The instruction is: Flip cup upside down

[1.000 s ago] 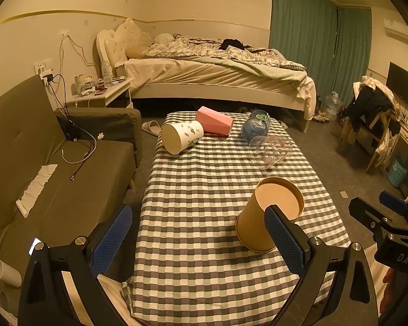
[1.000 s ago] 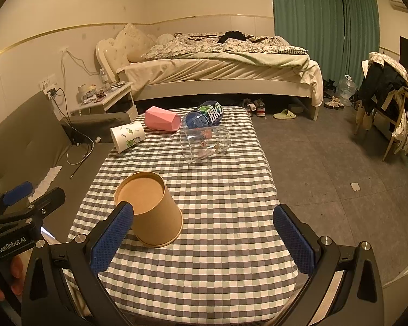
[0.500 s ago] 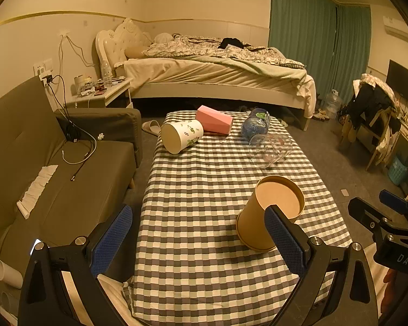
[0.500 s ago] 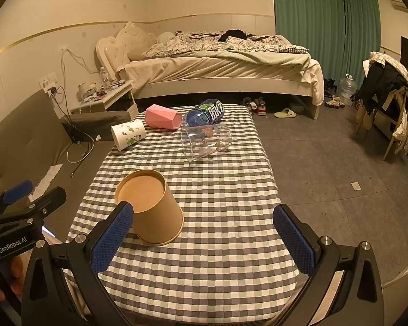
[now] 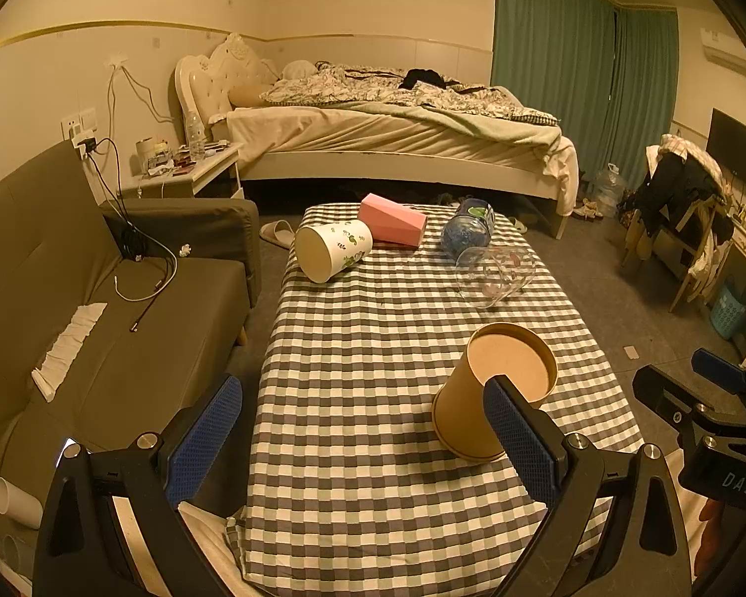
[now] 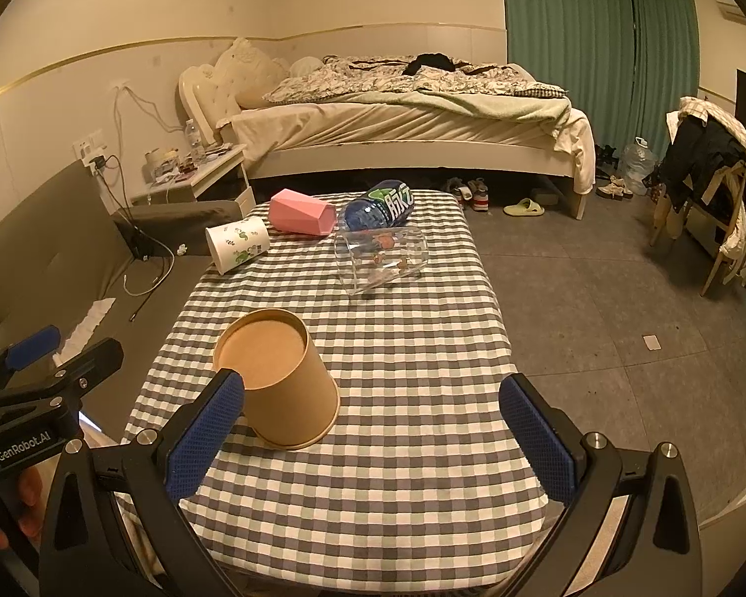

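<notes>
A brown paper cup [image 5: 477, 403] stands upside down, mouth on the checked tablecloth [image 5: 363, 348], near the table's front. It also shows in the right wrist view [image 6: 286, 388]. My left gripper [image 5: 363, 440] is open and empty, its right finger in front of the cup. My right gripper [image 6: 370, 435] is open and empty, its left finger just in front of the cup. A white printed cup [image 5: 330, 248], a pink cup [image 5: 393, 219] and a clear glass [image 5: 495, 276] lie on their sides at the far end.
A blue bottle [image 5: 467, 231] lies beside the clear glass. A grey sofa [image 5: 74, 298] runs along the table's left side. A bed [image 5: 398, 134] stands behind the table. Open floor [image 6: 597, 298] lies to the right, with a chair [image 6: 711, 189] holding clothes.
Both grippers have risen and drawn back slightly, so the table sits a little lower in view. The brown cup and the other objects have not moved.
</notes>
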Available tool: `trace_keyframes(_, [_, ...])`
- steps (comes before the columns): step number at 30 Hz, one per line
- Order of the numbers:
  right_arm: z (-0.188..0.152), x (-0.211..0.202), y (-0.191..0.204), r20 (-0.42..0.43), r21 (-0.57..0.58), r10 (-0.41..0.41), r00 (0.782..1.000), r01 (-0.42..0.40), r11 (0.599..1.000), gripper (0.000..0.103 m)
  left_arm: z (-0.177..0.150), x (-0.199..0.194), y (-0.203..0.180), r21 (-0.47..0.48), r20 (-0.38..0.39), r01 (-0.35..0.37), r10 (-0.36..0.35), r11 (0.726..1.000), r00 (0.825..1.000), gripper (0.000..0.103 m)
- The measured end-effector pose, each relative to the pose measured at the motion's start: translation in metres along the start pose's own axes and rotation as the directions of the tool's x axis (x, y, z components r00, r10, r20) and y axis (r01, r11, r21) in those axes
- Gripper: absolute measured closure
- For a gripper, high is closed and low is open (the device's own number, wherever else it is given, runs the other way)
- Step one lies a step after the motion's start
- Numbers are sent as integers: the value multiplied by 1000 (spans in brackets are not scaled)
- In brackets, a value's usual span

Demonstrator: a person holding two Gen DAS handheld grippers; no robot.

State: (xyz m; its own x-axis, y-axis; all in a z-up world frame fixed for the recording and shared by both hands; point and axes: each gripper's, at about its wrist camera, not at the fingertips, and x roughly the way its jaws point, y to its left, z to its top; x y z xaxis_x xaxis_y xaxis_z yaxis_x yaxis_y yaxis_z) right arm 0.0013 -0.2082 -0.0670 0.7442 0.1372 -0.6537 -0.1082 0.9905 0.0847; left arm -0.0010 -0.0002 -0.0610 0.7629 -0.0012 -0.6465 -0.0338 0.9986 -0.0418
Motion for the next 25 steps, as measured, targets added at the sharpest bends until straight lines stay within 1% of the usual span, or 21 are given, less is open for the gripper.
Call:
trace_keyframes(20, [-2,3,1,-13,-4,0,1000,0,1000,0,0,1,2,1,-6,-2,2,1000,1000,3])
trace_keyframes(25, [-4,5,1,-21,-9,1,1000,-1,1000,0,-2,1,5,2,-4,9,-9,1000,1000,3])
